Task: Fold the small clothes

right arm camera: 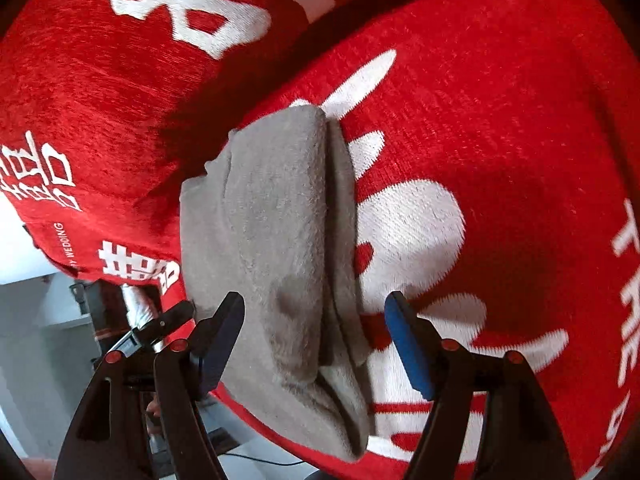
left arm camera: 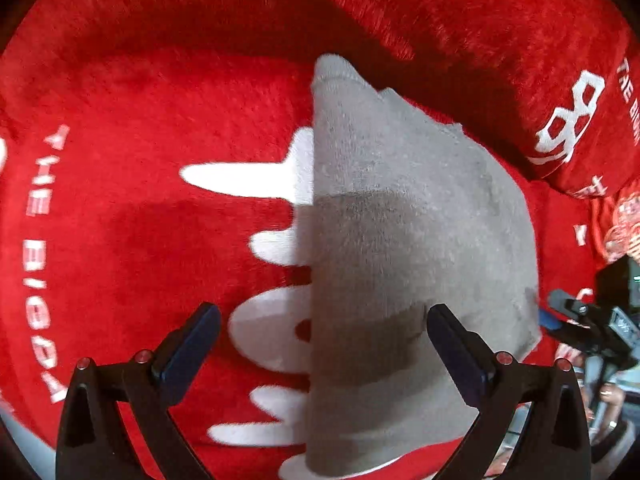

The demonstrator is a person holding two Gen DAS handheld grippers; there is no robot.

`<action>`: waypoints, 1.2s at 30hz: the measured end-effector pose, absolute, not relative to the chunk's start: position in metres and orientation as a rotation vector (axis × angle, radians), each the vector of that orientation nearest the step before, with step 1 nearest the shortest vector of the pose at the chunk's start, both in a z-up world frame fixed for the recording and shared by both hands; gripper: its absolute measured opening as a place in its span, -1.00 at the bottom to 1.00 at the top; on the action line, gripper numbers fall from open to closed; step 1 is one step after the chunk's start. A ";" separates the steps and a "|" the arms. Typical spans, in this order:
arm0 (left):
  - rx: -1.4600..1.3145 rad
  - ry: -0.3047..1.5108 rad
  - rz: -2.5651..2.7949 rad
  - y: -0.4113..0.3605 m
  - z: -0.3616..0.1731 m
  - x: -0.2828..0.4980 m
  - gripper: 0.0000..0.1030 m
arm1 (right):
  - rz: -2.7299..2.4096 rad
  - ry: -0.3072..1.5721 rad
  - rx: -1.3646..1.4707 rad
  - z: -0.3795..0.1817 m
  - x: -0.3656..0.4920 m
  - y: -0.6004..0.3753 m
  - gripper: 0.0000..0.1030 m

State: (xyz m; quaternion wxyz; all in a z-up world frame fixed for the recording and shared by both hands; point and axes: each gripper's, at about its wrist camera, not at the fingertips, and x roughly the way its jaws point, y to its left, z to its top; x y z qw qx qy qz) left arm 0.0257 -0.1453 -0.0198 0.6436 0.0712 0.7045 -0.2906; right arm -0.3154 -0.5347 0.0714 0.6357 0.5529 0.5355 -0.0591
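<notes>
**Grey cloth is folded but that top flap looks ready to slide**

Left wrist view: the small grey fleecy cloth [left arm camera: 400, 240] lies flat on the red plush blanket with white lettering [left arm camera: 140, 120], with one straight folded edge running down the middle of the frame. The left gripper [left arm camera: 320, 356] has its tongs spread wide apart with nothing between them, and it seems to hover just above the near end of the cloth. The right gripper's tip [left arm camera: 576, 312] pokes in at the cloth's right edge. My worry here is the plush surface: it's grippy and lumpy, so if a finger dips and drags, the whole cloth probably bunches instead of folding cleanly.

Right wrist view: the same cloth [right arm camera: 272, 240] shows doubled layers, with a rounded top flap and a second layer peeking out along the right side. The right gripper [right arm camera: 316, 344] is also spread open and holds nothing. Those layers don't look lined up, so pinching only the top one would likely peel the fold open. The cloth also sits near the blanket's [right arm camera: 500, 100] edge, so a shove could tip it off.
</notes>
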 end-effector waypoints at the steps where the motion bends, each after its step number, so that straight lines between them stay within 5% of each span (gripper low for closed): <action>1: 0.151 1.615 -0.676 -0.145 -0.024 0.026 1.00 | -0.115 1.221 1.270 0.069 -0.315 -0.535 0.47; 15: 0.137 1.662 -0.852 -0.198 -0.053 0.019 1.00 | 0.098 1.177 1.291 0.043 -0.263 -0.512 0.51; 17: 0.172 1.647 -0.848 -0.202 -0.053 0.013 0.99 | 0.079 1.163 1.330 0.042 -0.266 -0.513 0.39; 18: 0.170 1.641 -0.844 -0.202 -0.051 0.012 0.94 | 0.054 1.170 1.347 0.042 -0.268 -0.513 0.22; 19: 0.167 1.634 -0.839 -0.202 -0.049 0.011 0.76 | 0.040 1.190 1.348 0.040 -0.269 -0.512 -0.33; 23: 0.135 1.596 -0.872 -0.192 -0.033 0.011 0.07 | 0.052 1.166 1.372 0.049 -0.270 -0.507 -0.34; 36: 0.077 1.534 -0.975 -0.132 0.042 0.011 -0.02 | 0.147 1.086 1.437 0.118 -0.260 -0.454 -0.35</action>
